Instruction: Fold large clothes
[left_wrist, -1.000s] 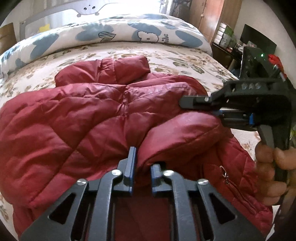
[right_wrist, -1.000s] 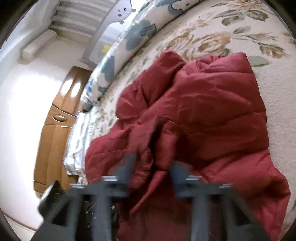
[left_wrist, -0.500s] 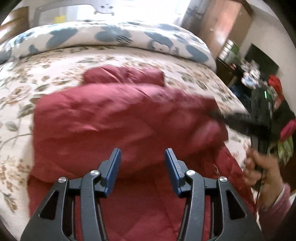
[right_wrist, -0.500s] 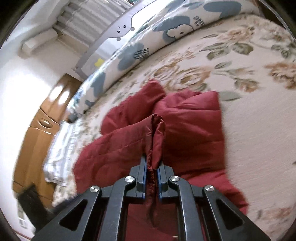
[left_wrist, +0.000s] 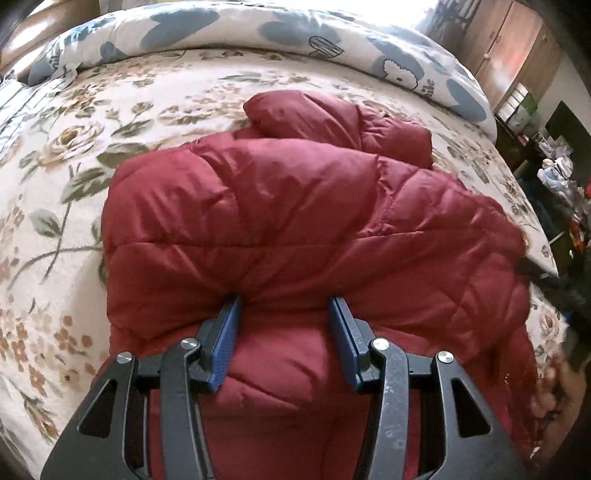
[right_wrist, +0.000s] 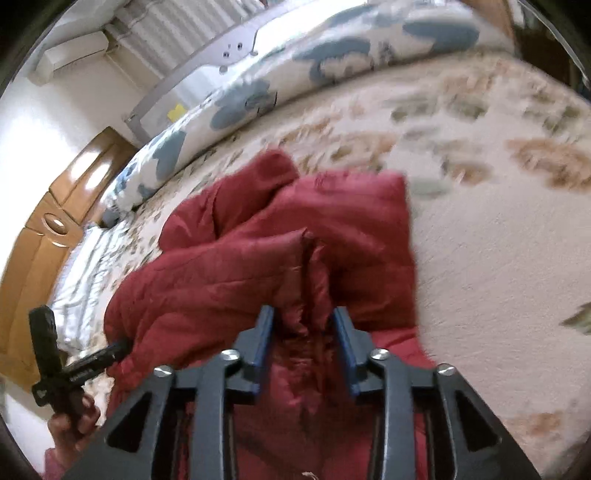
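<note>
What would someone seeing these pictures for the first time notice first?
A puffy red quilted jacket lies bunched in the middle of a bed with a floral bedspread. Behind it, along the far edge, runs a rolled blue-and-white duvet. A pinched ridge of jacket stands between the right gripper's opening jaws.

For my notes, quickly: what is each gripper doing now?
Left gripper: open, holding nothing, over the red jacket.
Right gripper: opening, jacket fold between its pads.

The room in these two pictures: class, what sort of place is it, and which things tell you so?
Most likely a bedroom in a home. A red jacket lies on a bed with a flowered bedspread, a rolled duvet sits at the far edge, and a wooden wardrobe stands by the wall.
</note>
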